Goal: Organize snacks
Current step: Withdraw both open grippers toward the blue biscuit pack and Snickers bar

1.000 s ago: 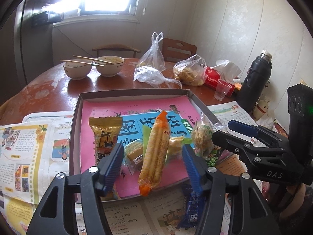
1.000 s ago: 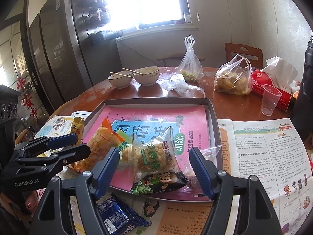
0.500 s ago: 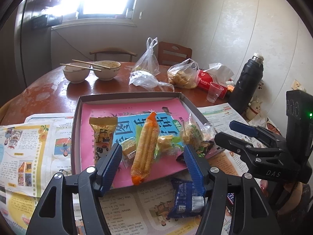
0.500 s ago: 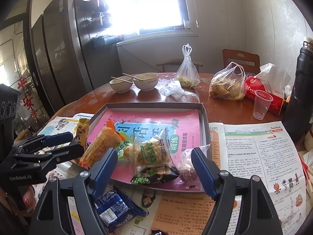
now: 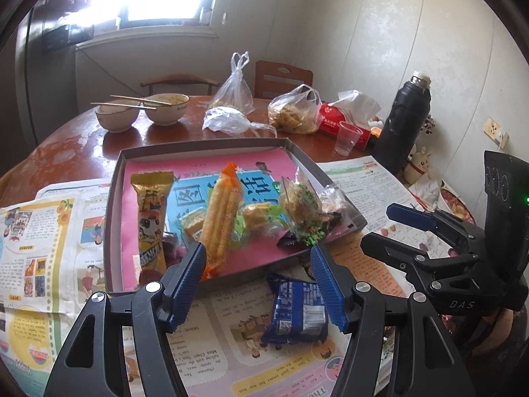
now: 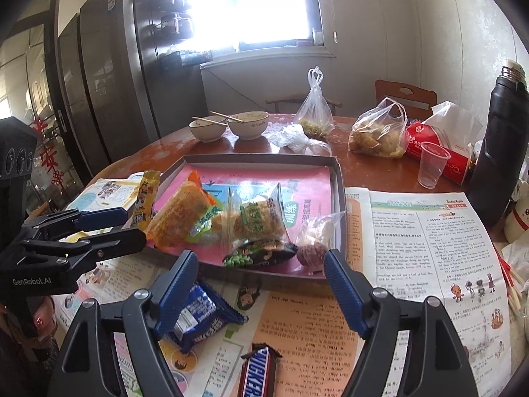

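Note:
A shallow grey box tray (image 5: 115, 198) (image 6: 340, 198) with a pink liner holds several snacks: a yellow bar (image 5: 150, 218), a long orange pack (image 5: 221, 215), a clear biscuit pack (image 6: 258, 221) and a green pea pack (image 6: 261, 254). A blue snack pack (image 5: 294, 311) (image 6: 198, 317) lies on the newspaper in front of the tray. A Snickers bar (image 6: 256, 374) lies nearer. My left gripper (image 5: 258, 264) is open and empty above the tray's front edge and the blue pack. My right gripper (image 6: 261, 271) is open and empty at the tray's front edge.
Newspaper (image 6: 426, 248) covers the near table. At the back stand two bowls with chopsticks (image 5: 142, 112), plastic bags (image 5: 294, 112), a red tissue pack (image 5: 344, 122), a plastic cup (image 6: 431, 165) and a black flask (image 5: 403, 122). Dark cabinets (image 6: 99, 82) stand at left.
Both grippers have drawn back toward me from the tray, still open. The blue pack and the Snickers bar have come into fuller view in front of the tray.

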`<state>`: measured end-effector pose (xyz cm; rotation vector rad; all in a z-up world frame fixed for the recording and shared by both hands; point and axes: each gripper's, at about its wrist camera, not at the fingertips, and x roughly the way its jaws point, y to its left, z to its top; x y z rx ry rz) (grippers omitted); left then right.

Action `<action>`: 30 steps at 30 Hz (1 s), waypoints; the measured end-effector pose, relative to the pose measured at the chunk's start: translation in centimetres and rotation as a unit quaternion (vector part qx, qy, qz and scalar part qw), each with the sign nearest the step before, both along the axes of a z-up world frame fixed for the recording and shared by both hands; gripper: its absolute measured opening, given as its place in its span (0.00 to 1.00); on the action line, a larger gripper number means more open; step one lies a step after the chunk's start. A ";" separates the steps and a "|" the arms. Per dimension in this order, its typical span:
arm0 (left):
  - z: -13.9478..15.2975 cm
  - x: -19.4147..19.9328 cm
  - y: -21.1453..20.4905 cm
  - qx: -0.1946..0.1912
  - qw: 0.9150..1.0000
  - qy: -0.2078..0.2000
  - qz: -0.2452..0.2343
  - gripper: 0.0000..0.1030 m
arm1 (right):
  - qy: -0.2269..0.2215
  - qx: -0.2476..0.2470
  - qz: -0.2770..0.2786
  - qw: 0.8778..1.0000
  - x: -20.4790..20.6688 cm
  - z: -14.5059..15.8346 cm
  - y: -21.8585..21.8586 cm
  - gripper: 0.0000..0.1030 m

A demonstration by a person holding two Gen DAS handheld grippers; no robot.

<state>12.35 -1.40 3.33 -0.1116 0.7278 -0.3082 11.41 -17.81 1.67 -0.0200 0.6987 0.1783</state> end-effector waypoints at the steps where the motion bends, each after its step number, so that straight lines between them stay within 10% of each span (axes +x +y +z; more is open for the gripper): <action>1: -0.1 -0.1 -0.2 0.002 1.000 0.002 -0.001 0.65 | 0.002 -0.001 0.001 1.000 -0.2 -0.1 0.0 0.76; 30: -3.2 -1.4 -3.5 0.024 0.998 0.048 -0.030 0.65 | 0.080 -0.049 0.019 0.995 -5.4 -6.1 0.2 0.70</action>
